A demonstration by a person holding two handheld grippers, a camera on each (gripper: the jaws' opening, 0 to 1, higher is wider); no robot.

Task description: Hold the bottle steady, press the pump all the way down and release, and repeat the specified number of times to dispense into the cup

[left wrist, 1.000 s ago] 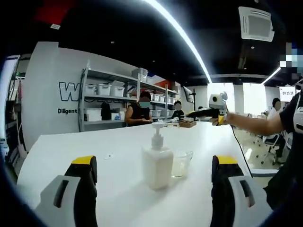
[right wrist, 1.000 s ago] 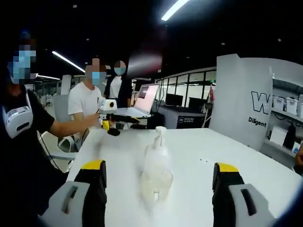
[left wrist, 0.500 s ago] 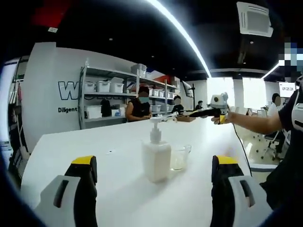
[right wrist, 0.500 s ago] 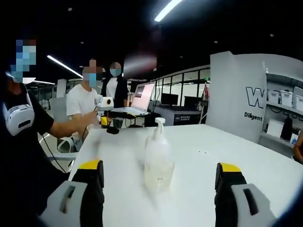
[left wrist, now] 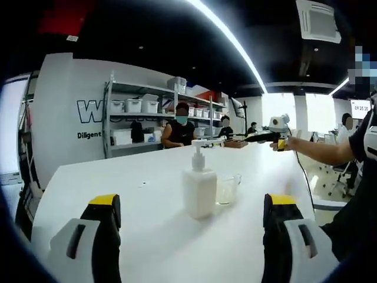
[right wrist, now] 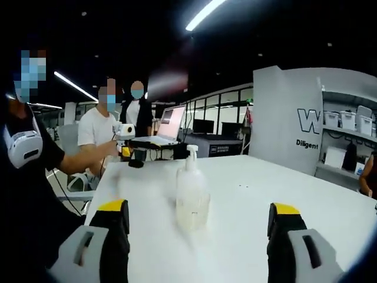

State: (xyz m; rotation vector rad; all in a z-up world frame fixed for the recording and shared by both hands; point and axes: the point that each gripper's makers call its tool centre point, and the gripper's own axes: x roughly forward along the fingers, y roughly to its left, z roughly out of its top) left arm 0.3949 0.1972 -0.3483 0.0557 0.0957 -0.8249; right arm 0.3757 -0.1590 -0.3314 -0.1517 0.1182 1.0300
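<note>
A white pump bottle (left wrist: 199, 190) stands upright on the white table (left wrist: 118, 194), its spout pointing right. A clear cup (left wrist: 227, 188) holding a little pale liquid stands just right of it, under the spout. My left gripper (left wrist: 193, 206) is open, short of the bottle and not touching it. In the right gripper view the bottle (right wrist: 188, 184) looks blurred, with the cup (right wrist: 193, 216) in front of its lower part. My right gripper (right wrist: 200, 213) is open too, a stretch away from both. Each gripper also appears in the other's view, the right gripper (left wrist: 275, 134) and the left gripper (right wrist: 125, 139), each at the end of an arm.
Metal shelves with white bins (left wrist: 138, 121) stand beyond the table's far edge, where a person (left wrist: 179, 127) sits. A laptop (right wrist: 168, 127) and two standing people (right wrist: 112, 124) are past the other end. A white wall panel (right wrist: 288, 118) rises on the right.
Both views have shifted a little with the hands, and the bottle looks slightly smaller and farther in the left gripper view. Bottle and cup stand where they were. Both grippers stay open.
</note>
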